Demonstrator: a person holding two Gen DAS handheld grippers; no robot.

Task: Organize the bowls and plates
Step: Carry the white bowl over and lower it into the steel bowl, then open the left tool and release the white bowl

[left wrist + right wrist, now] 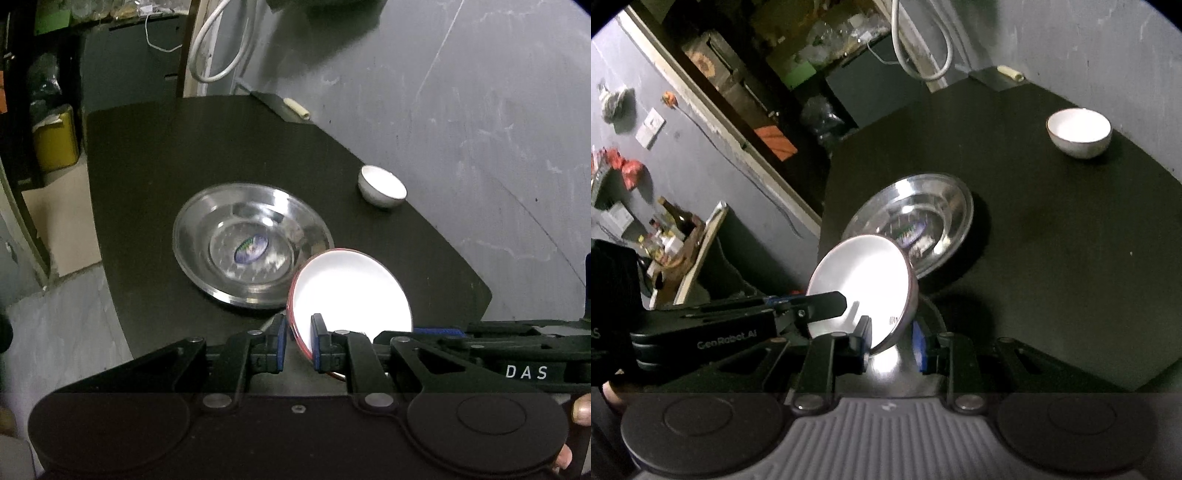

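A red-rimmed white bowl (351, 295) is held tilted above the black table, beside a steel plate (251, 243). My left gripper (298, 345) straddles the bowl's rim, one pad (319, 343) inside and one pad (279, 343) outside. My right gripper (892, 341) straddles the same bowl (860, 284) at another part of its rim, over a second steel plate (905, 358) under the jaws. The first steel plate also shows in the right wrist view (916, 218). A small white bowl (382, 186) stands apart at the far right, seen also in the right wrist view (1078, 133).
The black table (166, 166) ends at a grey wall (480, 110) on the right and a drop to the floor on the left. A small dark box with a cream roll (297, 109) sits at the far edge. A white cable (221, 44) hangs behind.
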